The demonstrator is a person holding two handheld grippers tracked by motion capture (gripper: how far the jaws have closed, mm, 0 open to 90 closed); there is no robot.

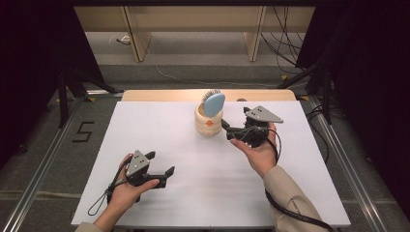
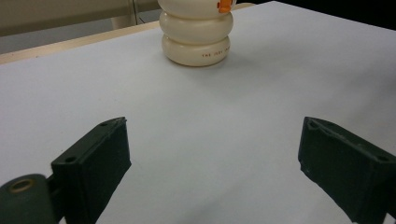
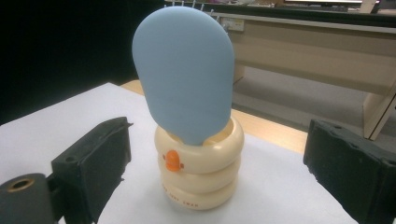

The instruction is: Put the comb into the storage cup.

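Note:
A cream holder (image 1: 208, 123) made of stacked rings, with a small orange mark, stands upright at the back middle of the white table (image 1: 193, 203). A light blue hairbrush (image 1: 213, 104) sticks up out of it, bristles facing away. My right gripper (image 1: 235, 121) hovers just right of the holder, pointing at it. Its open jaws frame the holder (image 3: 201, 175) and the brush's smooth back (image 3: 184, 74) without touching them. My left gripper (image 1: 160, 163) rests low near the front left, open and holding nothing. It faces the holder's base (image 2: 196, 37) from some way off.
A wooden strip (image 1: 159, 95) borders the table's far edge. Beyond it are a grey floor with loose cables (image 1: 285, 48) and wooden furniture legs (image 1: 138, 43). Metal rails (image 1: 43, 159) run along both sides of the table.

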